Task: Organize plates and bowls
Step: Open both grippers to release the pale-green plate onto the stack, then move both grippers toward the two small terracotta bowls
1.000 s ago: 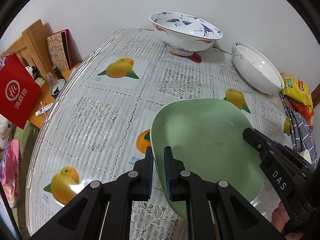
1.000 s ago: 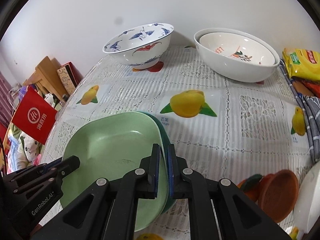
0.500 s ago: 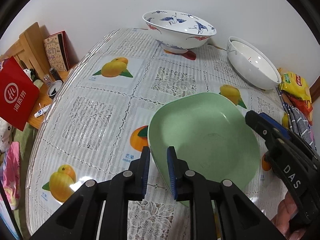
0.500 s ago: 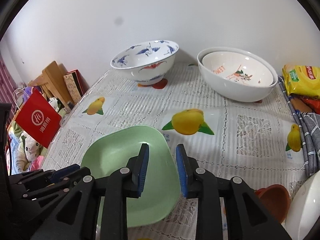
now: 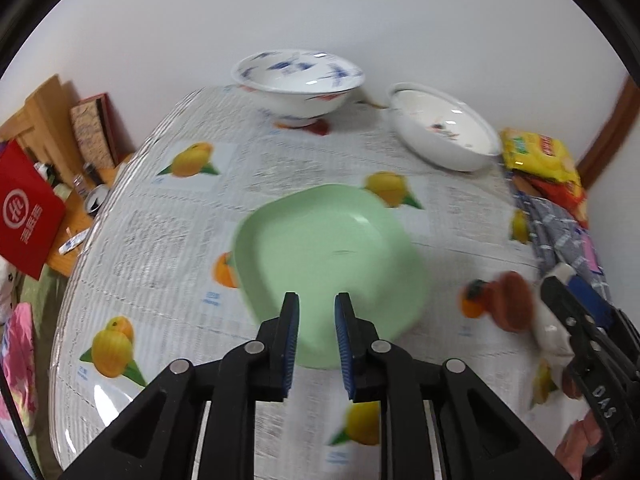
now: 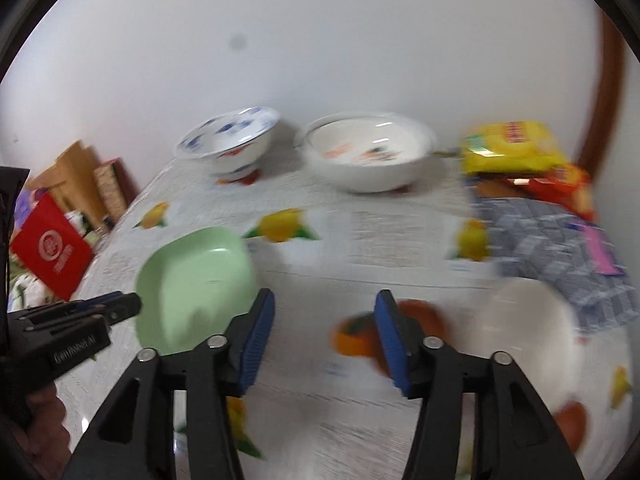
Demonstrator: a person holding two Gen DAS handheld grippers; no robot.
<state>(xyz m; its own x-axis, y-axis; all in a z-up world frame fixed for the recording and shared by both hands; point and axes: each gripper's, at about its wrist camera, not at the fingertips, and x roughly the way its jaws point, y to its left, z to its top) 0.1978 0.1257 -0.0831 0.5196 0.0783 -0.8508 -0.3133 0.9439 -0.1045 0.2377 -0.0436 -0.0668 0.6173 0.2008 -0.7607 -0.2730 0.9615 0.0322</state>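
Observation:
A light green squarish plate (image 5: 332, 268) lies flat on the table; it also shows in the right wrist view (image 6: 196, 284). My left gripper (image 5: 317, 334) is open and empty, its tips over the plate's near rim. My right gripper (image 6: 324, 336) is wide open and empty, right of the plate. A blue-and-white bowl (image 5: 298, 84) and a white bowl (image 5: 444, 132) stand at the back. A small brown dish (image 6: 420, 320) and a white bowl (image 6: 528, 344) sit near the right gripper, blurred.
The table carries a fruit-print lace cloth (image 5: 168, 240). Yellow snack packets (image 5: 540, 156) and a checked cloth (image 6: 552, 248) lie at the right edge. A red bag (image 5: 28, 208) and wooden furniture stand off the left edge. The wall is close behind.
Both grippers have let go of the green plate, opened and pulled back and up. The plate now rests flat on the table. The right gripper has swung to the right.

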